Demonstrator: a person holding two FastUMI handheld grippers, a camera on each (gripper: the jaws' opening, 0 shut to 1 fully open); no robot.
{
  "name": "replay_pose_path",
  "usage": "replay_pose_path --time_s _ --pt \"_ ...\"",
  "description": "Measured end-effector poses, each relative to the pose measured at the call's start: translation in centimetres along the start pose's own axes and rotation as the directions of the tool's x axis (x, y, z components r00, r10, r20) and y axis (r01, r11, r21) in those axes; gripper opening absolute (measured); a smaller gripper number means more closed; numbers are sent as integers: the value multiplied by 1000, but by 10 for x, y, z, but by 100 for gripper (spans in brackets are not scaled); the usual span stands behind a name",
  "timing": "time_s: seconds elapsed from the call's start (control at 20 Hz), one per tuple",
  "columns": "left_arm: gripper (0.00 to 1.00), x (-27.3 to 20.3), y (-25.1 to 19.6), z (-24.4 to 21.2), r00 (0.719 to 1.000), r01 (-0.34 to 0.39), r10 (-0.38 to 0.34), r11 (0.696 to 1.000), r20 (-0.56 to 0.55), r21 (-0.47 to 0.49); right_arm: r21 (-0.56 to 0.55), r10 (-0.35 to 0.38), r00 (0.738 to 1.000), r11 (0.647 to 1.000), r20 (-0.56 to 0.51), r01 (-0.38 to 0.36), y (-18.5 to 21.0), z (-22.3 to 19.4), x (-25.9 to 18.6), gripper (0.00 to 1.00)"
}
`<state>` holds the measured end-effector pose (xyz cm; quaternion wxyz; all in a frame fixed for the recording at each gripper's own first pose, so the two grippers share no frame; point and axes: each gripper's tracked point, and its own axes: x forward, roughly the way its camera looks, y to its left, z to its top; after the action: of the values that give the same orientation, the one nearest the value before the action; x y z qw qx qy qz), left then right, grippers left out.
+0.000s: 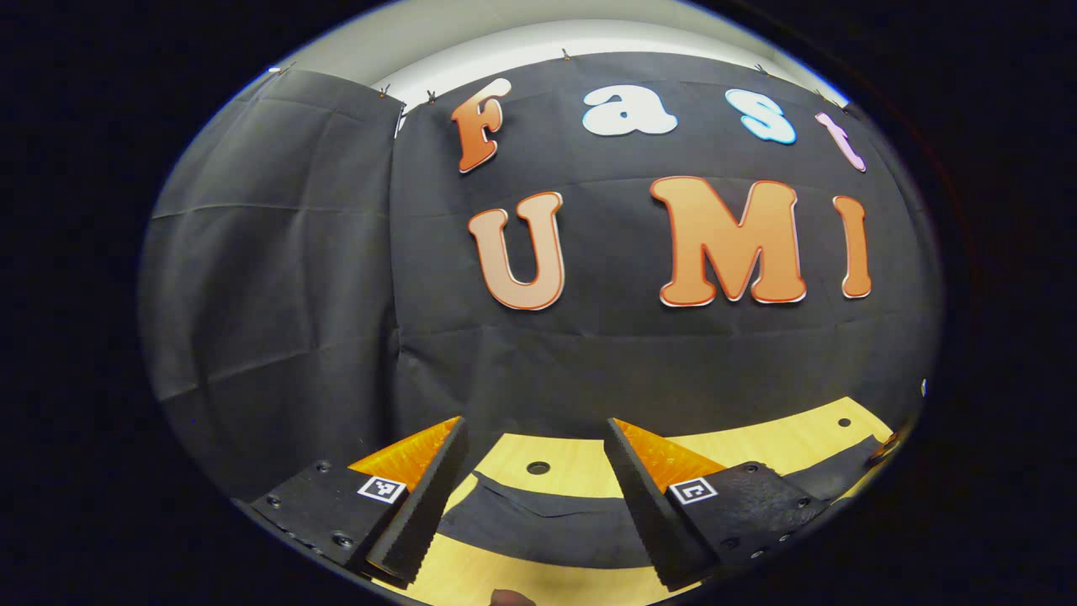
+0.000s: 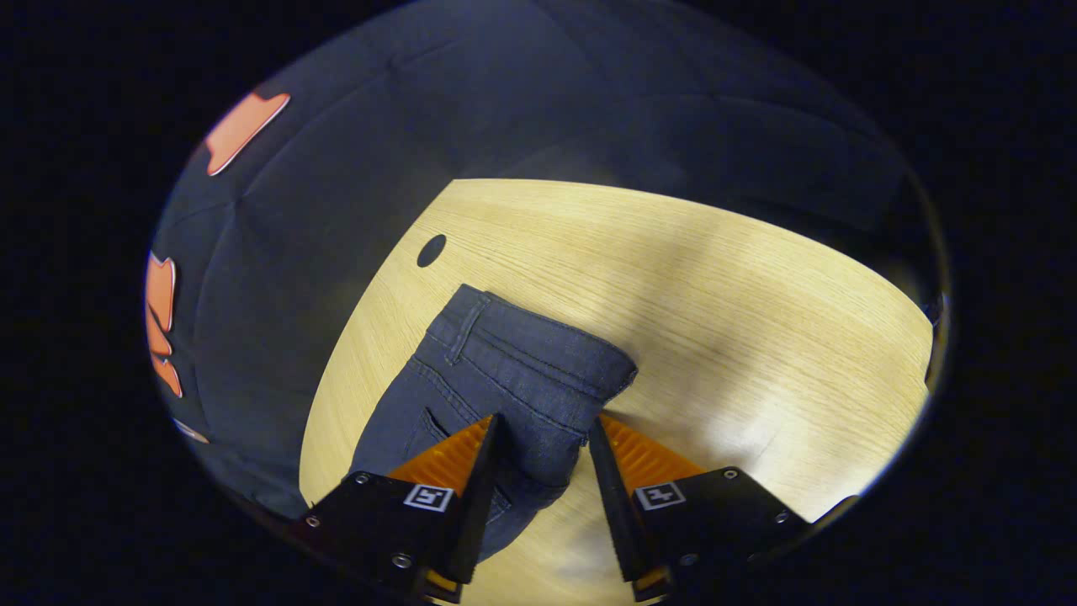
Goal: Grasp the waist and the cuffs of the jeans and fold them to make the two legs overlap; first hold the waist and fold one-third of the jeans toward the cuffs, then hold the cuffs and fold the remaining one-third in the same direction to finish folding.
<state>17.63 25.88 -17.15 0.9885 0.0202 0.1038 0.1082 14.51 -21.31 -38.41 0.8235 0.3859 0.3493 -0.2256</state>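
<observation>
Dark blue jeans [image 2: 513, 370] lie on the wooden table [image 2: 715, 295], waistband with a belt loop pointing away and a back pocket showing. In the right gripper view my right gripper [image 2: 545, 425] is open, its two orange-backed fingers standing either side of the waist's right-hand portion, denim between them. In the left gripper view my left gripper [image 1: 534, 429] is open wide, held above the table and facing the booth wall. Below and beyond it, the jeans [image 1: 547, 522] stretch as a dark band across the table [image 1: 580, 459].
Round holes pierce the table top [image 2: 432, 250] [image 1: 538, 467] [image 1: 844, 422]. The black cloth wall rises right behind the table's far edge. Bare wood extends to the right of the jeans in the right gripper view.
</observation>
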Motion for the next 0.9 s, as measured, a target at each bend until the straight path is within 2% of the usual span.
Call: replay_pose_path --time_s 0.1,0.15,0.2,0.3,0.35,0.45,0.6,0.8,0.85,0.9 --pt "97 -18 -17 -3 1000 24 -24 1000 -18 3 83 28 999 996 37 -31 8 3 3 38" --pt "97 -26 -25 -5 999 25 -25 1000 -24 16 133 20 999 991 27 -24 11 -2 6 37" --pt "97 -33 -34 -6 999 31 -30 999 -24 30 136 29 999 990 21 -31 14 -2 11 27" --pt "99 -47 -44 -3 999 34 -33 999 -15 41 125 73 997 989 21 -76 18 0 0 27" --pt "98 -52 -48 0 1000 31 -31 999 -7 42 132 96 995 986 31 -99 26 4 -6 31" --pt "99 -60 -56 5 999 38 -39 998 10 44 101 127 990 986 65 -133 38 10 -18 26" --pt "98 -62 -64 8 998 51 -53 998 27 42 12 148 984 989 100 -150 59 12 -43 26" --pt "98 -57 -76 9 993 111 -112 993 44 36 -107 179 972 981 153 -164 87 14 -71 26" --pt "98 -53 -76 9 991 126 -128 991 45 40 -137 190 969 976 160 -169 95 11 -80 21" --pt "99 -52 -74 10 989 135 -137 990 52 43 -158 196 965 973 176 -169 103 10 -87 26"
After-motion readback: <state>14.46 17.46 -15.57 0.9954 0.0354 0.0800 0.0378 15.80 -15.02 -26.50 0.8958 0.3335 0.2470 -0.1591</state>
